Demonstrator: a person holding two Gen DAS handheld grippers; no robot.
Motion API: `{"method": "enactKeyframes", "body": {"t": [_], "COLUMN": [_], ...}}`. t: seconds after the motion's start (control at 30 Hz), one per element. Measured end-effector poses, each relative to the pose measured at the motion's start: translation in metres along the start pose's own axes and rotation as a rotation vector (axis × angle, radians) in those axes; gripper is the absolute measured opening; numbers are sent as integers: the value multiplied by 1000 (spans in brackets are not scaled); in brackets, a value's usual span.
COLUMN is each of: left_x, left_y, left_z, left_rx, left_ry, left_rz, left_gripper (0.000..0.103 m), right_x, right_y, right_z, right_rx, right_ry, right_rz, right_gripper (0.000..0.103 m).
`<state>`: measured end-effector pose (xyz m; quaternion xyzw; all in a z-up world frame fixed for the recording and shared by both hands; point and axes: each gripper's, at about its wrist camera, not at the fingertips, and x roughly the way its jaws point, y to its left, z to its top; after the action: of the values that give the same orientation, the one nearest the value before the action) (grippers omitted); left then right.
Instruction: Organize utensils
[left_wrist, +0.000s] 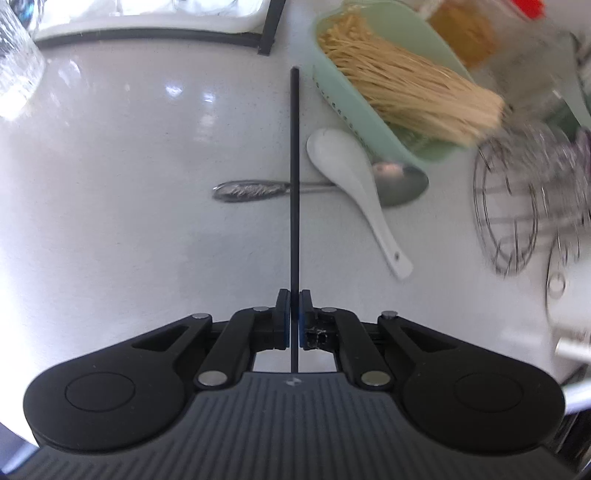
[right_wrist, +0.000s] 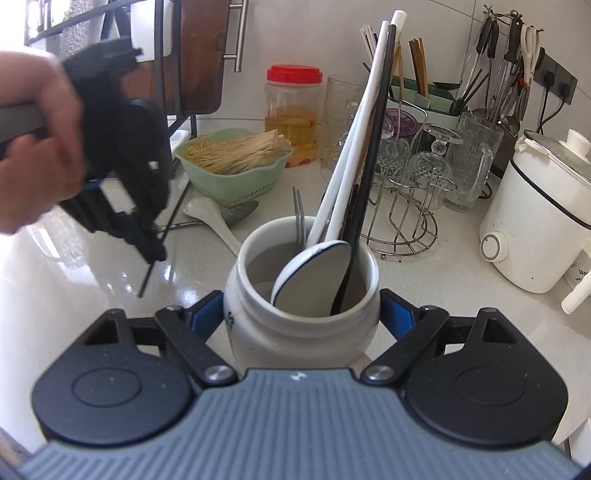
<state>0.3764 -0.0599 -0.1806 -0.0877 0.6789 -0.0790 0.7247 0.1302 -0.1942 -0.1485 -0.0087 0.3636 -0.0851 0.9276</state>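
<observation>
Left wrist view: left hand-held gripper (left_wrist: 294, 295) pinches thin black chopstick (left_wrist: 294, 177) — glossy white counter (left_wrist: 129, 155).

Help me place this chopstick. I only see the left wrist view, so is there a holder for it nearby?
Observer: Yes. The right gripper grips a white jar by its sides.
Operator: Is anything in it?
Observer: A white spoon, a fork and long chopsticks stand in it.
Operator: Where is it relative to my gripper?
Observer: In the right wrist view, your left gripper with the chopstick is to the left of the jar.
</observation>
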Motion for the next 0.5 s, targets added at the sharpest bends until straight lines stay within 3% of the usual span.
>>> {"method": "enactKeyframes", "body": {"t": [0.5], "left_x": [-14], "left_y": [63], "left_z": [-87], "left_rx": [161], "left_ry": [37], "left_rz": [-26], "left_gripper": [5], "right_x": [-1], "right_y": [-4], "right_z": [-1], "right_rx": [-53], "right_ry": [-6], "right_rz": [58], "right_gripper": [91]}}
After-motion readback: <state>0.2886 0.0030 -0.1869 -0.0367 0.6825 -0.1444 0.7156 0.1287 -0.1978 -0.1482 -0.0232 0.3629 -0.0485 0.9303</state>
